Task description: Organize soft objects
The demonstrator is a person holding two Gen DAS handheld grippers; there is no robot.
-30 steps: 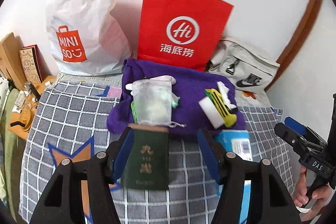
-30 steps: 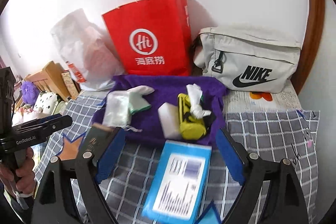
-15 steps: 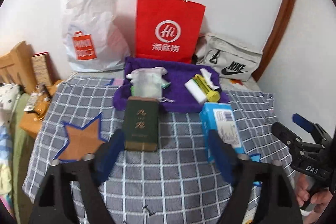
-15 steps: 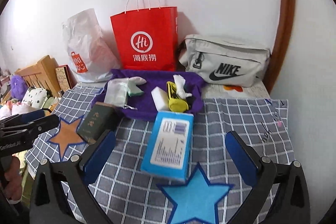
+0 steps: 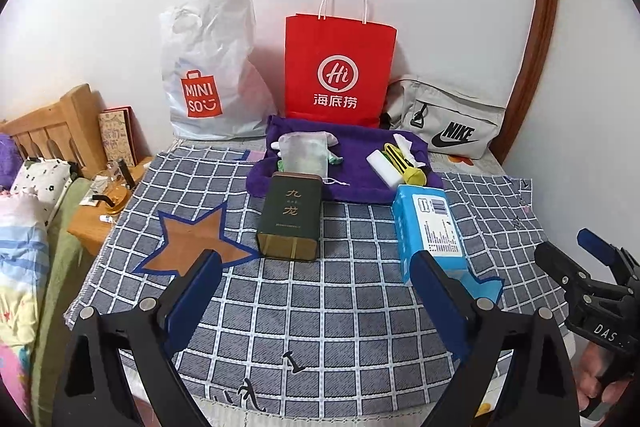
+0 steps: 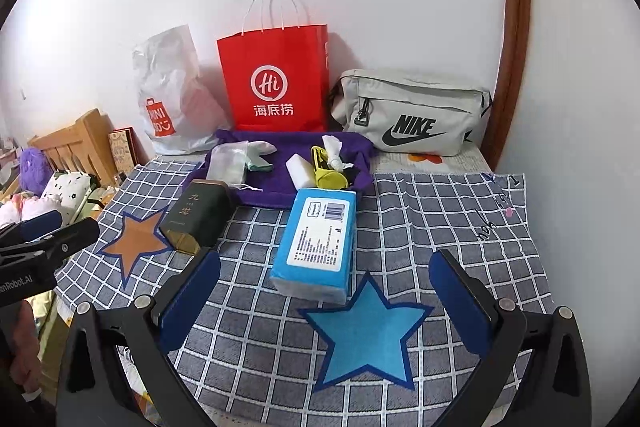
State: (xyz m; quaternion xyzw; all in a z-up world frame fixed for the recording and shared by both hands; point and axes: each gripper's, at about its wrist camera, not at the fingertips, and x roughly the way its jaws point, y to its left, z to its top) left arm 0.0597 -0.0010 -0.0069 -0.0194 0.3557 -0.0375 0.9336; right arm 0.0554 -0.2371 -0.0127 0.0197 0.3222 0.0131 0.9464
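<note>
Blue-padded fingers of the left gripper are opening, empty; the right gripper gapes, empty too. Both have backed off the purple cloth, leaving the green box and blue pack released just before it.

Landmark: towel, spread on the checked cloth at the far side of the worktop. On towel, left part: mesh pouch; right part: sponge block with a pouch beside it. Behind towel, against wall: paper bag; plastic bag to its left, waist bag to its right. Just before towel: tin left, carton right.
</note>
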